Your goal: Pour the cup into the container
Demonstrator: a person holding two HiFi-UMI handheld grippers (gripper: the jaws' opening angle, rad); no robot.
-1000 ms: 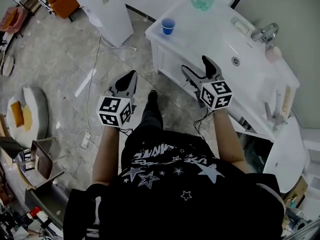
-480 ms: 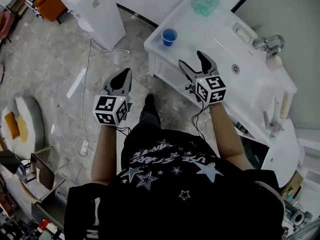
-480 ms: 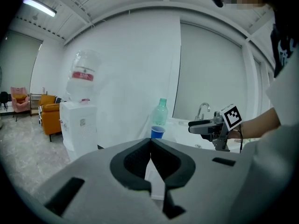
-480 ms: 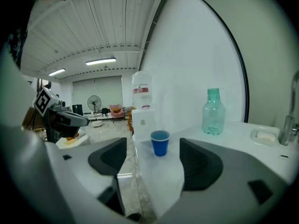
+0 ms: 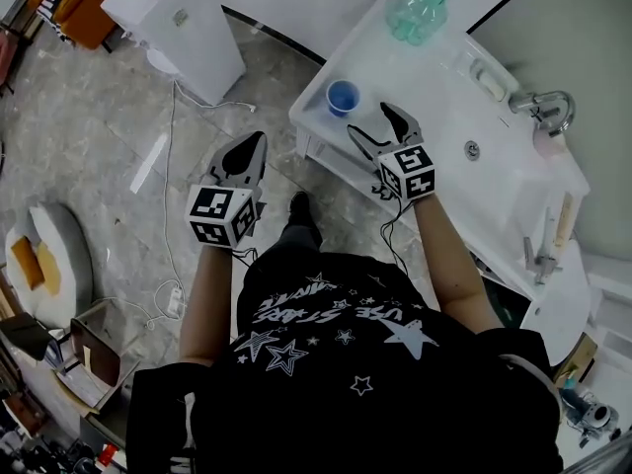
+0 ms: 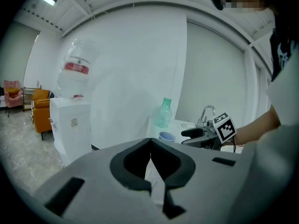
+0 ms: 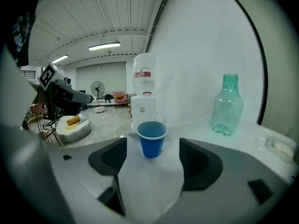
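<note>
Step in hand, as it reads: reach-to-grasp on the cup (image 7: 152,139).

- The right gripper (image 7: 153,163) has its jaws spread wide and empty. They have just been closing a little, with nothing between them.
- The cup is blue and upright. It stands ahead of the gap, roughly centred, a touch toward the left jaw, and clear of both pads. It sits on the white counter (image 5: 434,72) near the edge. Fill level can't be told.
- The left gripper (image 6: 150,146) has its jaws clenched together on nothing. It is off the side of the counter, well apart from the cup.
- The green bottle (image 7: 227,105) stands beyond the right jaw, further back. It is probably the container. The neck is narrow, and whether it is capped can't be told.

To do the step well:
- Centre the gap on the cup first. A one-sided touch would likely slide or tip a light cup.
- Run straight along the jaw axis until the cup wall sits between the pads, below the rim.
- Squeeze gently. The thin wall probably buckles and would slop the contents.
- Lift level, with no roll until the cup is over the bottle mouth.
- The narrow neck calls for a slow pour, rim close above the opening. The left gripper could steady the bottle.
</note>
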